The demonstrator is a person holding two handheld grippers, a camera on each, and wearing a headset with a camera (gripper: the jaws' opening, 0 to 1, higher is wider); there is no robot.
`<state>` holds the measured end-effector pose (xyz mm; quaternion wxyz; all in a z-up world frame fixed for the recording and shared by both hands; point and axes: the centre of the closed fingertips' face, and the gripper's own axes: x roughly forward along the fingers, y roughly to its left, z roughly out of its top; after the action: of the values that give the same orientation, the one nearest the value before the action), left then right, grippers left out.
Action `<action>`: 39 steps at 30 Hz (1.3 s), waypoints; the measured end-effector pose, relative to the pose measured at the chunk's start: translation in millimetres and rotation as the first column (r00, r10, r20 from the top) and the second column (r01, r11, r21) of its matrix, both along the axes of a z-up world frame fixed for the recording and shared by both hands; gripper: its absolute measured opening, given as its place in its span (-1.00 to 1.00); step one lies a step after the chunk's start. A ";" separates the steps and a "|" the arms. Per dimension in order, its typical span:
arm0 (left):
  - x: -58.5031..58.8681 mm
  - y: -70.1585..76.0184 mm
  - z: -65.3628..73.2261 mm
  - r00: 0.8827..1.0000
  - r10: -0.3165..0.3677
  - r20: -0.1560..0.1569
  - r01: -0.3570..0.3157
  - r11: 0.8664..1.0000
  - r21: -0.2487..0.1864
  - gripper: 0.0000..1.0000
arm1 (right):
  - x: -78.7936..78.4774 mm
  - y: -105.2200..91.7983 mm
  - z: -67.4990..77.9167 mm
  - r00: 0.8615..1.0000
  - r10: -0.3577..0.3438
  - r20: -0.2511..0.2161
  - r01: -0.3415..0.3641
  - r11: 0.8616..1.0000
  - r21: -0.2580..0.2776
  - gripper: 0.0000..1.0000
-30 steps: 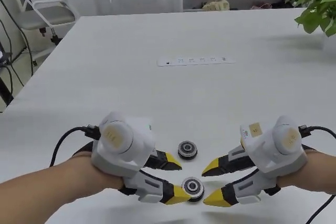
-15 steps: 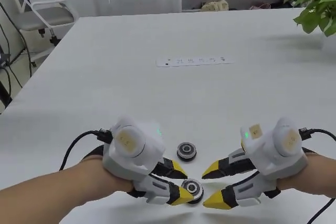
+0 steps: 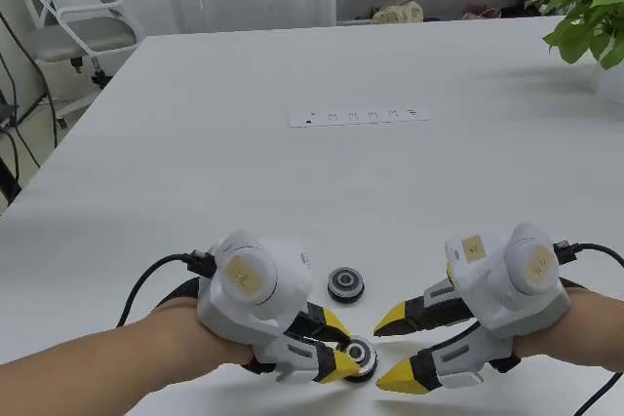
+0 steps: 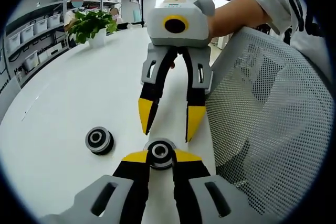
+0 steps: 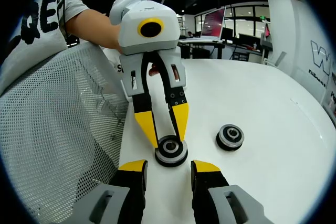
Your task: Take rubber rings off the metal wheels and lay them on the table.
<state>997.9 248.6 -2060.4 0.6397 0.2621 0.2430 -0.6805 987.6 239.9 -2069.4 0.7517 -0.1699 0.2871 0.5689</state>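
The jaws of the left gripper (image 3: pixel 339 348) have drawn in over the last second. They now pinch the nearer small round metal wheel (image 3: pixel 359 352), which lies flat on the white counter (image 3: pixel 292 182) near its front edge. In the left gripper view the yellow tips seem to touch the wheel's black rubber ring (image 5: pixel 181 157) on both sides. A second earlier the same jaws stood wider and only flanked it.

The right gripper (image 3: pixel 393 348) has hardly shifted. Its jaws are spread and empty, with the tips pointing at the held wheel from the other side, just beside it but apart from it.

The second ringed metal wheel (image 3: pixel 345 283) lies untouched a little farther back on the counter, close to the first, with its ring on.

As I read it, the closing of the left jaws means the wheel is now steadied for stripping. No ring has come off yet, so the task is near its start. The likely next move falls to the right gripper, which would close on the ring's edge and peel it away. The ring is thin and sits tight, so the hold could slip.
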 end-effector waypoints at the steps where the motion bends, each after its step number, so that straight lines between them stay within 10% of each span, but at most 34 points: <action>1: 0.2 0.0 0.0 1.000 -0.004 0.012 0.004 1.000 0.000 -0.79 | 0.0 -0.1 -0.1 1.000 0.000 0.000 0.000 1.000 -0.001 -0.38; 39: 2.0 -3.5 -1.3 0.998 0.028 0.051 -0.027 0.999 -0.022 -0.86 | 2.0 1.1 -1.5 0.999 -0.033 -0.011 0.033 0.999 0.019 -0.39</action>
<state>999.8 245.2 -2061.7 0.6579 0.2690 0.2228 -0.6672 989.6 241.0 -2070.9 0.7609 -0.1549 0.2887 0.5601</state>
